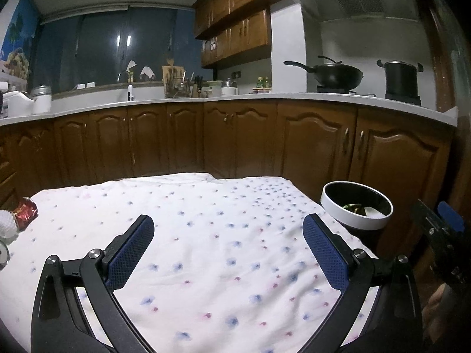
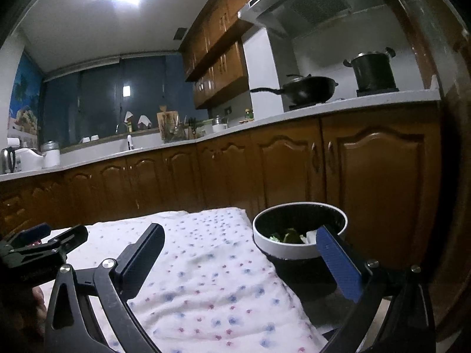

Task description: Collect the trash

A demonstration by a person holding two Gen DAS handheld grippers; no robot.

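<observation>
A round white-rimmed trash bin (image 1: 356,209) stands off the table's right edge, with green and white scraps inside; it also shows in the right wrist view (image 2: 297,235). A crumpled red wrapper (image 1: 27,212) lies at the table's far left edge beside a white netted object (image 1: 7,223). My left gripper (image 1: 228,253) is open and empty above the floral tablecloth (image 1: 206,235). My right gripper (image 2: 241,261) is open and empty, over the table's right edge, its right finger in front of the bin. The left gripper shows at left in the right wrist view (image 2: 41,235).
Brown lower cabinets (image 1: 235,138) run behind the table under a white counter (image 1: 294,98). On the counter stand a black wok (image 1: 335,75), a black pot (image 1: 401,81), a knife block and jars. A round metal object (image 1: 3,254) sits at the left edge.
</observation>
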